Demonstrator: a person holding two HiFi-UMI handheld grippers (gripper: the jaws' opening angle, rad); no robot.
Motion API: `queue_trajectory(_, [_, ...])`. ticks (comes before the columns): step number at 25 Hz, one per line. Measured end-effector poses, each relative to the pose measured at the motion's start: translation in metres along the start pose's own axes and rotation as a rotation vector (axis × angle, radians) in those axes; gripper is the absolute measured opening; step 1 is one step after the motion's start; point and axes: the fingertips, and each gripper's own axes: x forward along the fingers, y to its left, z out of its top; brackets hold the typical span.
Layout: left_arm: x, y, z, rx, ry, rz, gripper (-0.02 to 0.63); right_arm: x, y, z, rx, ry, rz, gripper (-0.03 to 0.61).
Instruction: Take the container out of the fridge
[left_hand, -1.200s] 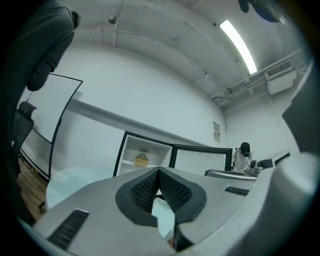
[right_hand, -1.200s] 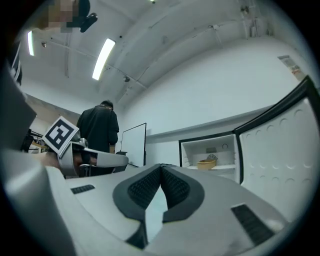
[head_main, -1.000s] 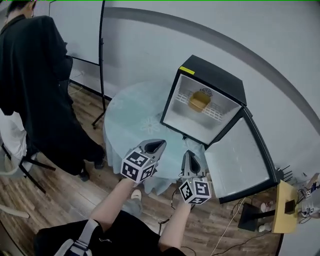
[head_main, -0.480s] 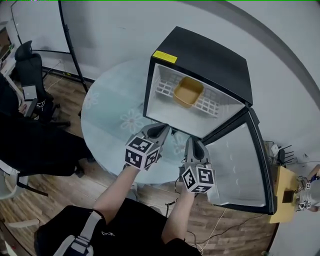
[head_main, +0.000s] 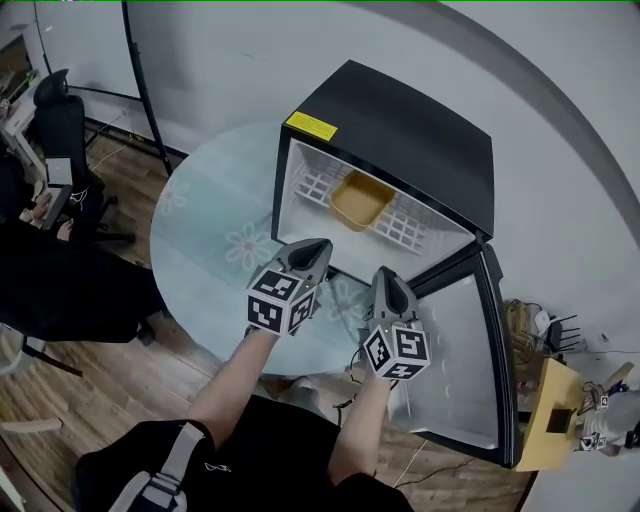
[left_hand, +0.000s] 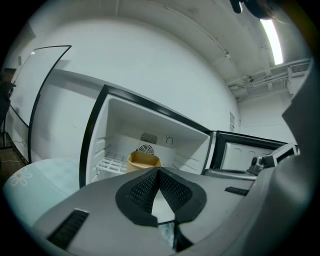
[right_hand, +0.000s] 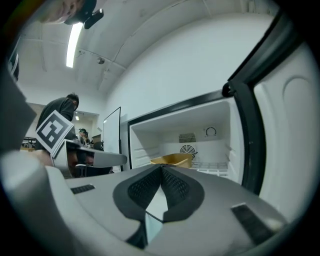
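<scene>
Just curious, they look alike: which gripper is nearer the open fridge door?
The right gripper: it is beside the door, while the left gripper lies further off, on its other side.

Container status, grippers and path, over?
Shut, empty: left gripper, right gripper, both outside the fridge. Its door open, container on inside shelf. Nothing blocks it.

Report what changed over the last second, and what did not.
The person has closed in on the fridge. The left gripper and right gripper have moved forward over the table, and their tips are now just short of the open front. Nothing was taken hold of or let go. Both grippers' jaws stay shut and empty, the container stays on the wire shelf, and the door stays open.
</scene>
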Motion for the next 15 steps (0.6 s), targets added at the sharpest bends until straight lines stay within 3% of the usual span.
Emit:
queue_trajectory(4, [0.005, 0.019, 0.001, -0.019, 0.003, 0.063, 0.005, 0.018, 0.004, -0.008, -0.017, 0.034, 0.039, 0.008])
queue_trajectory(11, [0.024, 0.040, 0.016, -0.011, -0.014, 0.113, 0.005, 0.038, -0.019, 0.009, -0.001, -0.024, -0.018, 0.008])
queue_trajectory(15, [0.036, 0.045, 0.025, 0.040, -0.018, 0.136, 0.005, 0.051, -0.021, 0.006, 0.022, -0.022, -0.027, 0.078])
